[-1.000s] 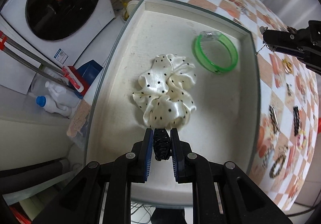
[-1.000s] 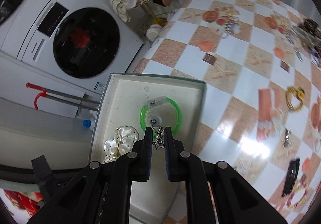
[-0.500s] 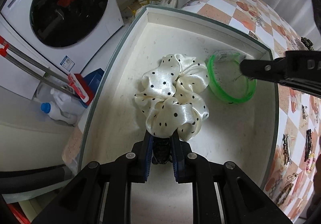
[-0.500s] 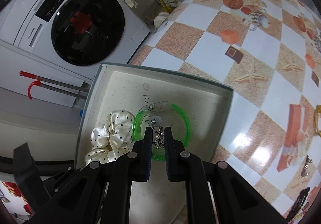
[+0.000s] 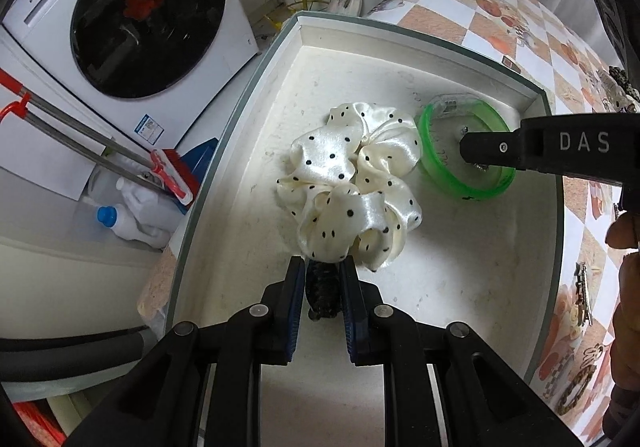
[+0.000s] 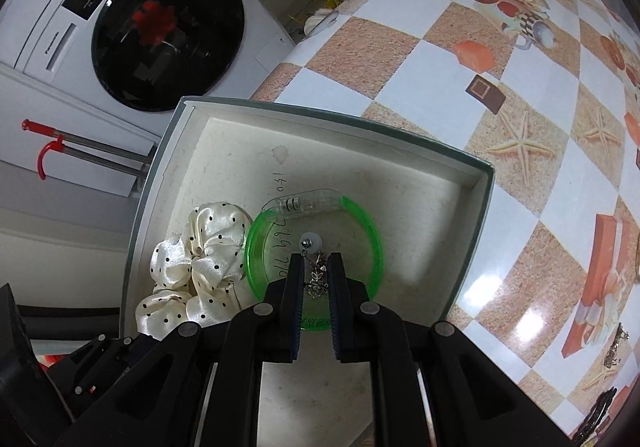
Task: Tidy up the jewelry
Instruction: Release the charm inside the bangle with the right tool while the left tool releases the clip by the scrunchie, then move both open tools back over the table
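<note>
A white box (image 5: 460, 51) (image 6: 400, 139) holds a cream polka-dot scrunchie (image 5: 352, 187) (image 6: 200, 267) and a green bangle (image 5: 464, 191) (image 6: 372, 239). My left gripper (image 5: 323, 267) is shut on a black hair claw (image 5: 323, 293), low in the box, just in front of the scrunchie. My right gripper (image 6: 316, 259) is shut on a silver earring (image 6: 314, 275) with a white bead (image 6: 311, 241), inside the bangle's ring. The right gripper also shows in the left wrist view (image 5: 466, 147), over the bangle.
Several hair clips and jewelry pieces (image 5: 582, 299) lie on the checkered tablecloth (image 6: 520, 167) right of the box. A washing machine (image 5: 132, 15), a mop (image 5: 80, 139) and cleaning bottles (image 5: 132, 219) stand on the floor to the left.
Both grippers moved down and forward into the box. The left one came close to the scrunchie; the right one came over the bangle. Both keep their hold.
</note>
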A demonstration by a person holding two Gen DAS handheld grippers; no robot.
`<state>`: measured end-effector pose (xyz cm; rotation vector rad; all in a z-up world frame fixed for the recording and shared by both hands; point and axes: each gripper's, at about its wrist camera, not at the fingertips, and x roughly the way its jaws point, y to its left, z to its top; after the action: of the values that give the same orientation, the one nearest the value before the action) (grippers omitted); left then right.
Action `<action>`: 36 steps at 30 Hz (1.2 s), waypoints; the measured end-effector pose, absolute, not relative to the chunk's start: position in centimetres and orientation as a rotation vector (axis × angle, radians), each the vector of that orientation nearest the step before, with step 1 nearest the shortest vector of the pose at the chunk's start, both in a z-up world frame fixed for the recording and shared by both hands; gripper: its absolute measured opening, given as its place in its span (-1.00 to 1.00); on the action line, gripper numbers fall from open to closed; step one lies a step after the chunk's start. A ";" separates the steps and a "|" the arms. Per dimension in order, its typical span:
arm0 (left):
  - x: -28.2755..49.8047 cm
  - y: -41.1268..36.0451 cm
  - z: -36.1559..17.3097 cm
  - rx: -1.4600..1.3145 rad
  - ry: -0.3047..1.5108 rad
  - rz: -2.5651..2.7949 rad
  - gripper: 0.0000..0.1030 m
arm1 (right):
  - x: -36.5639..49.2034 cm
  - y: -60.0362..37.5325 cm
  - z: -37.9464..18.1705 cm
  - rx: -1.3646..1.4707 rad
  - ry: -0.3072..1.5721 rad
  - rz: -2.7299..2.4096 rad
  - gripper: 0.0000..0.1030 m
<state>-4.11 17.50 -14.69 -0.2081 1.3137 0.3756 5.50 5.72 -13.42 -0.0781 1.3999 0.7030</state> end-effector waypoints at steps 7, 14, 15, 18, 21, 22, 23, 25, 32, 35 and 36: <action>-4.7 17.3 -13.6 -0.193 1.289 0.426 0.94 | 5.6 5.0 -12.7 -0.023 1.399 0.717 -0.21; -5.0 16.9 -12.1 -0.194 1.264 0.419 1.00 | 5.5 2.8 -10.4 0.055 1.375 0.709 0.13; -5.1 16.7 -11.9 -0.195 1.268 0.416 1.00 | 5.4 2.2 -10.0 0.060 1.370 0.701 0.17; -5.4 16.2 -11.6 -0.207 1.281 0.406 1.00 | 4.8 0.1 -9.5 0.060 1.377 0.671 0.37; -5.8 15.4 -10.9 -0.223 1.306 0.390 1.00 | 4.6 -1.3 -9.2 0.056 1.395 0.638 0.56; -5.9 15.1 -10.7 -0.223 1.311 0.385 1.00 | 4.5 -2.2 -8.9 0.054 1.399 0.625 0.56; -6.0 14.8 -10.5 -0.219 1.314 0.381 1.00 | 4.3 -3.0 -8.7 0.053 1.404 0.610 0.57; -6.2 14.0 -10.0 -0.206 1.321 0.373 1.00 | 3.9 -4.6 -8.4 0.059 1.414 0.593 0.59; -6.3 11.3 -8.2 -0.175 1.338 0.344 1.00 | 2.4 -9.2 -7.2 0.069 1.438 0.519 0.63; -6.4 10.1 -7.3 -0.165 1.339 0.326 1.00 | 1.8 -10.8 -6.6 0.072 1.431 0.500 0.63; -6.5 9.9 -7.2 -0.162 1.340 0.321 1.00 | 1.6 -11.1 -6.4 0.065 1.427 0.497 0.63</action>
<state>-6.45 9.95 -7.18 -0.1616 1.3399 0.3210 1.63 -11.13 -6.41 0.0652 1.4272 0.4971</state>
